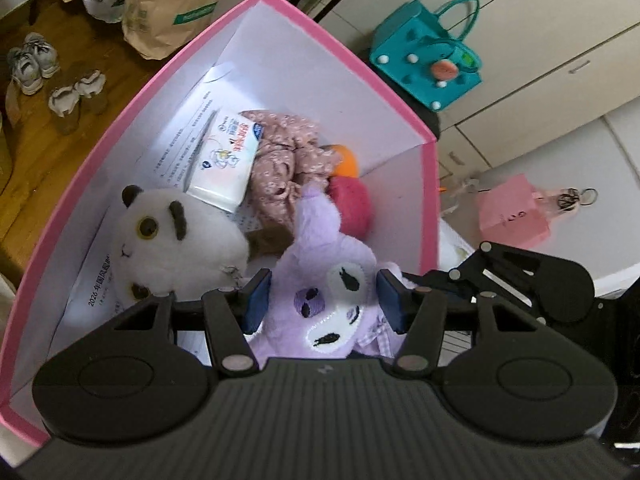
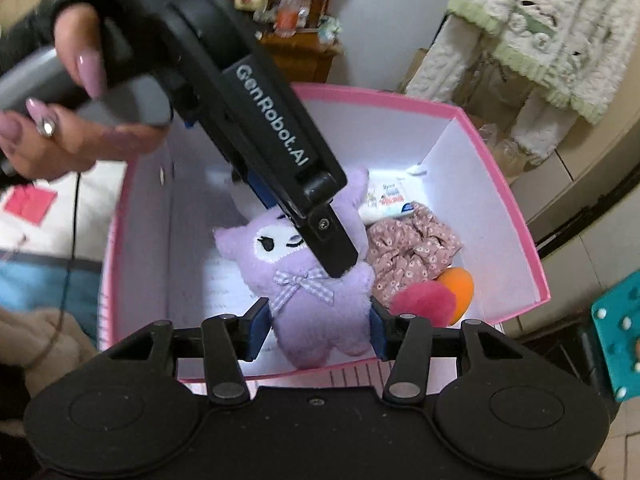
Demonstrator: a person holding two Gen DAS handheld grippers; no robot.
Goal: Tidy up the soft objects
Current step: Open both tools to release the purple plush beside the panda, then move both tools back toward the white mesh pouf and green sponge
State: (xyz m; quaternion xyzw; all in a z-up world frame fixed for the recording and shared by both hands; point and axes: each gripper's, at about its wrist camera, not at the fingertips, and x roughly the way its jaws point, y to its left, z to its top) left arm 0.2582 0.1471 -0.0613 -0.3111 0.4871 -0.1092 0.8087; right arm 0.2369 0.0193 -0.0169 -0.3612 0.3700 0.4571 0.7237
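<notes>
A purple plush toy (image 1: 320,300) lies in the pink box (image 1: 304,20) with white walls. It also shows in the right wrist view (image 2: 316,292). My left gripper (image 1: 322,300) stands open around the toy's head, pads on either side of it. My right gripper (image 2: 316,330) is open over the box's near wall (image 2: 280,374), its pads flanking the toy's lower body. The left gripper's body (image 2: 256,128) crosses the right wrist view above the toy. In the box also lie a white panda plush (image 1: 176,236), a tissue pack (image 1: 224,160), a pink floral cloth (image 1: 288,160), a pink pompom (image 1: 352,204) and an orange ball (image 1: 344,160).
A teal bag (image 1: 428,56) and a pink paper box (image 1: 512,216) lie on the floor beyond the box. Paper bags (image 1: 168,8) and shoes (image 1: 32,60) stand on the wooden floor at the left. A fluffy white garment (image 2: 540,32) hangs at the right.
</notes>
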